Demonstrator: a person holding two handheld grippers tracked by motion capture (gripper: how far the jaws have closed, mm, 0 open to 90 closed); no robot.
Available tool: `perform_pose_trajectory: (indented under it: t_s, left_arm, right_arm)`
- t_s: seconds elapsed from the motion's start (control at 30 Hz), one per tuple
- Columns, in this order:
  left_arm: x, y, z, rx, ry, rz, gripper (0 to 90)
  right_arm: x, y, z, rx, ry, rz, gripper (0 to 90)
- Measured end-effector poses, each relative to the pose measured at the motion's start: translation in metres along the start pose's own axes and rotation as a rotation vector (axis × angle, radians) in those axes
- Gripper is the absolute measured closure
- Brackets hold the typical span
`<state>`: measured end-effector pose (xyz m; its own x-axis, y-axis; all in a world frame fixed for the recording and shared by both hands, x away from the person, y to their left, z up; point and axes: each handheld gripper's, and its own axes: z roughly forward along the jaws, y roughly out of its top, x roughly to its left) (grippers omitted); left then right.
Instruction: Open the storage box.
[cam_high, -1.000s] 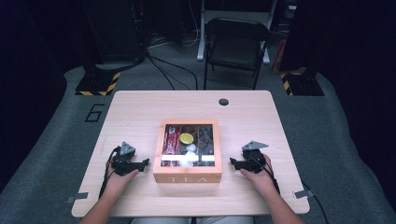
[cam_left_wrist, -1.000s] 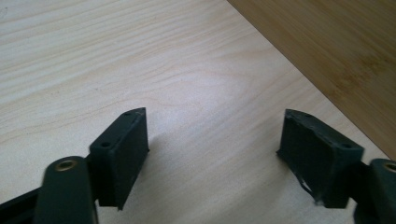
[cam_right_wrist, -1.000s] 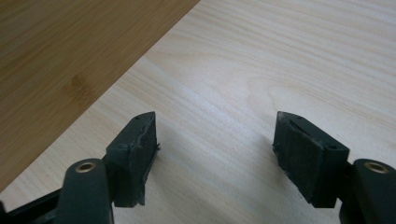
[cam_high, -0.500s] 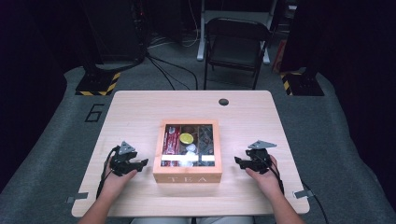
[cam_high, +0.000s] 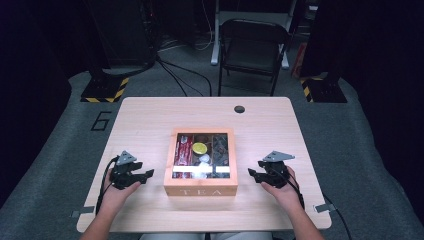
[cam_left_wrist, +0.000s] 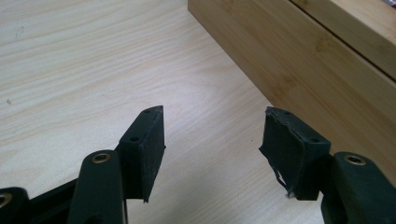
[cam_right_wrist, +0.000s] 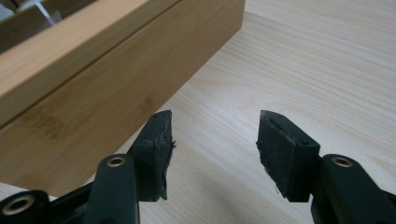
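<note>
While both tools, left tool (cam_high: 134, 176) and right tool (cam_high: 263, 173), flank the tea box (cam_high: 201, 189) mid-tabletop, jaws just narrowed yet spread and empty; lid shut, nothing gripped.

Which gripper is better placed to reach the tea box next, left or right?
Neither clearly. The left gripper and right gripper flank the tea box, both open and empty, jaws just narrowed. The left looks marginally nearer its side wall.
</note>
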<state>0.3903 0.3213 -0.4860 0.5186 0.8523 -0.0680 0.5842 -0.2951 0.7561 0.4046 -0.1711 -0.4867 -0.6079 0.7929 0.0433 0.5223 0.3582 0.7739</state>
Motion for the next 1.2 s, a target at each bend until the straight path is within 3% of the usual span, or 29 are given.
perform_pose_trajectory:
  t_s: [0.13,0.17,0.2,0.37,0.5,0.73,0.97,1.2]
  left_arm:
    - [-0.002,0.002,-0.004,-0.002,-0.004,0.007,39.4]
    - [-0.004,0.004,-0.006,-0.019,-0.038,-0.031,39.3]
    - [-0.006,0.006,-0.01,-0.02,-0.049,-0.04,39.4]
    - [-0.011,0.011,-0.018,-0.026,-0.059,-0.032,40.4]
    - [-0.009,0.016,-0.03,-0.048,-0.089,-0.062,41.4]
    - [-0.011,0.017,-0.042,-0.062,-0.1,-0.052,39.5]
    - [-0.022,0.021,-0.049,-0.069,-0.091,0.002,38.0]
    - [-0.035,0.022,-0.052,-0.065,-0.134,0.026,40.2]
  right_arm:
    - [0.006,0.006,-0.006,-0.011,0.016,-0.001,43.6]
    - [0.008,0.007,-0.007,-0.014,0.017,-0.001,43.5]
    - [0.009,0.008,-0.009,-0.015,0.021,0.001,43.4]
    - [0.014,0.013,-0.016,-0.012,0.031,-0.016,43.1]
    - [0.021,0.017,-0.024,-0.016,0.052,-0.025,42.6]
    - [0.033,0.024,-0.036,-0.034,0.08,-0.051,43.0]
    - [0.045,0.033,-0.047,-0.06,0.106,-0.053,42.2]
    - [0.054,0.033,-0.05,-0.074,0.126,-0.056,41.9]
